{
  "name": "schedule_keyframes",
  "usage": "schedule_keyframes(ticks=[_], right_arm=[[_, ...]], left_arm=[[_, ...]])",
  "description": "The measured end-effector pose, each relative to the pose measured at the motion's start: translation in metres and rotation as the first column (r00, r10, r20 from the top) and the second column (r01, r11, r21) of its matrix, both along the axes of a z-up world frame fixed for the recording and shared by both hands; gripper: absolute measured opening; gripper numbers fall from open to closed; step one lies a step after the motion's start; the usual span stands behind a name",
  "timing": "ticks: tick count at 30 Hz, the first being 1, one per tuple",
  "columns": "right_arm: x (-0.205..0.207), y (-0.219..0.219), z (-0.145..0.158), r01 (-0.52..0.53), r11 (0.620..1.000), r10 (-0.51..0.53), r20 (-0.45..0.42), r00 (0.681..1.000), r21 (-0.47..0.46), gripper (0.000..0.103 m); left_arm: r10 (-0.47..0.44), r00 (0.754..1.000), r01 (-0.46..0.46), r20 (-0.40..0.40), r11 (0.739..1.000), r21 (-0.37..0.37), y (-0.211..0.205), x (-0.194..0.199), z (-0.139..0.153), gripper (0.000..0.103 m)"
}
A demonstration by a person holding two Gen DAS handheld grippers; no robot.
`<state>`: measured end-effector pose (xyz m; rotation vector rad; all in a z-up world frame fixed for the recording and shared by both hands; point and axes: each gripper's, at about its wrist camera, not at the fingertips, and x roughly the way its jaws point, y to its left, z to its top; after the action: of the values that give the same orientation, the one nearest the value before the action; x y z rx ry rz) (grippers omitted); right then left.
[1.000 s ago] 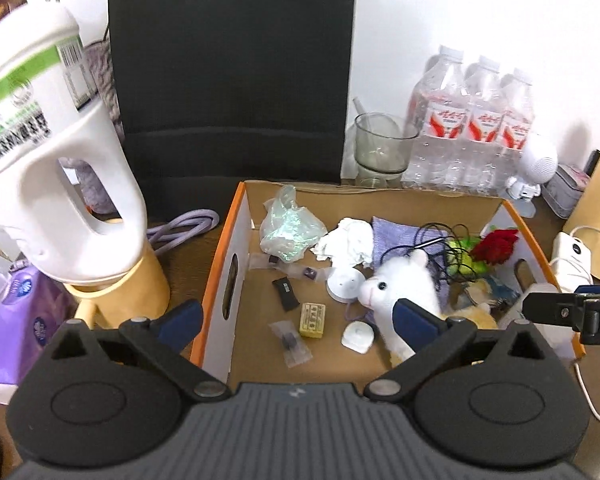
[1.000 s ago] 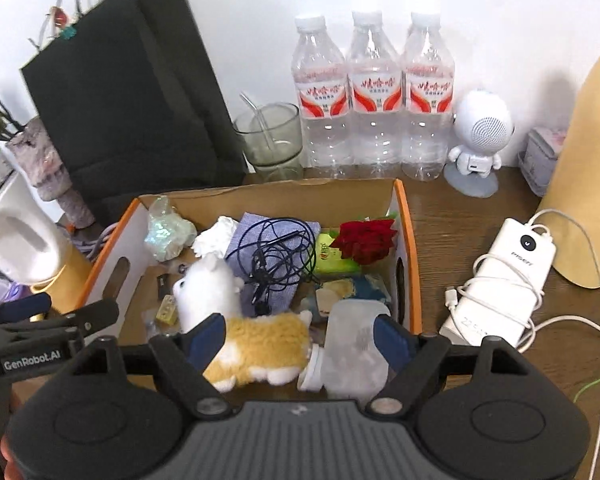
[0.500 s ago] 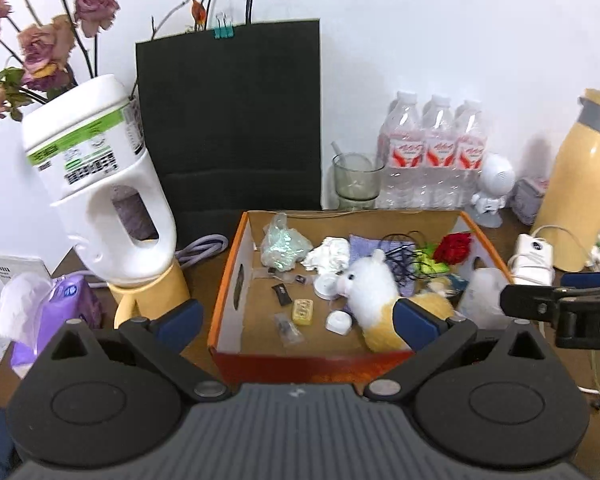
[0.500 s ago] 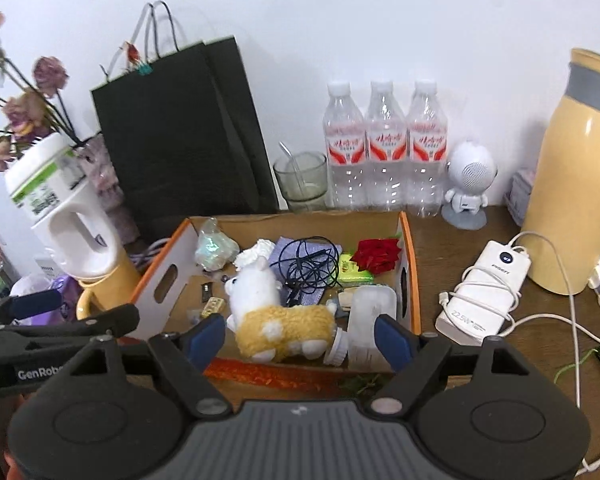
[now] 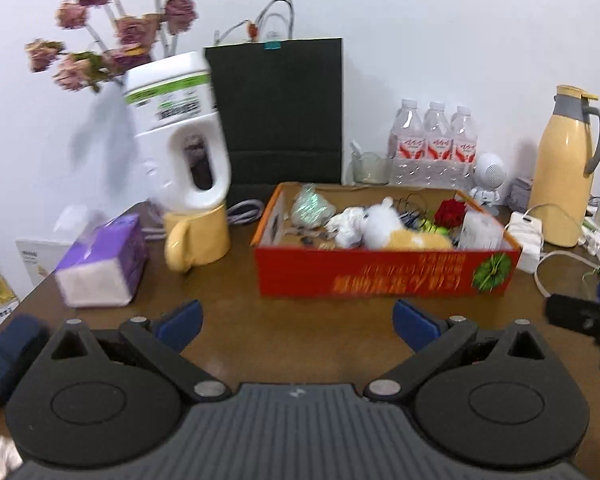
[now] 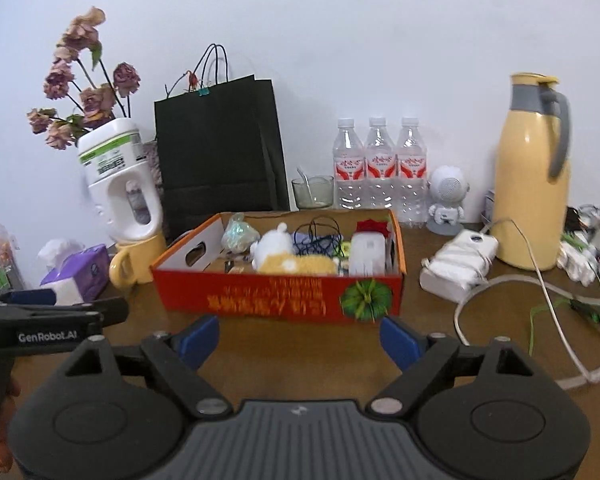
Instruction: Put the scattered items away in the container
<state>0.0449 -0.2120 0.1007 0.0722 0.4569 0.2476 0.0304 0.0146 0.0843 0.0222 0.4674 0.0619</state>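
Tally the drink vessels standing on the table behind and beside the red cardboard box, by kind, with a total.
Clear plastic water bottles with red labels: 3
Yellow thermos jug with grey handle: 1
Yellow ceramic mug under the white jug: 1
Clear drinking glass: 1
Total: 6

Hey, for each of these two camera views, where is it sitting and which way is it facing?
Left wrist: on the left gripper, facing the red cardboard box across the brown table; its blue-tipped fingers show, the right gripper at right.
Right wrist: on the right gripper, facing the same box; the left gripper at left.
Both show the box, black paper bag and yellow thermos.
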Motion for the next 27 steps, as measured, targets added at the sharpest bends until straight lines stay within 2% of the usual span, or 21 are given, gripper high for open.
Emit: schedule_keyframes(ticks=[4,9,18,27], right_arm=[[-0.025,-0.004,-0.016,0.010,1.000,-0.010,-0.014,1.000,0.004,0.089],[-0.036,0.005,-0.031,0.013,0.999,-0.015,-0.026,1.000,-0.045,0.090],[-0.016,0.015,-0.057,0.017,0.997,-0.024,-0.097,0.995,-0.071,0.090],[-0.007,0.025,-0.077,0.001,0.994,-0.019,-0.158,0.987,-0.109,0.090]], left_arm=[[-0.004,1.000,0.004,-0.014,1.000,0.000,0.007,-0.026,-0.020,0.103],[-0.034,0.997,0.034,-0.069,0.999,-0.006,0.002,-0.032,-0.039,0.103],[-0.053,0.989,0.053,-0.140,0.999,0.000,-0.006,-0.014,-0.062,0.103],[-0.063,0.980,0.065,-0.190,0.998,0.004,-0.008,-0.012,-0.075,0.103]])
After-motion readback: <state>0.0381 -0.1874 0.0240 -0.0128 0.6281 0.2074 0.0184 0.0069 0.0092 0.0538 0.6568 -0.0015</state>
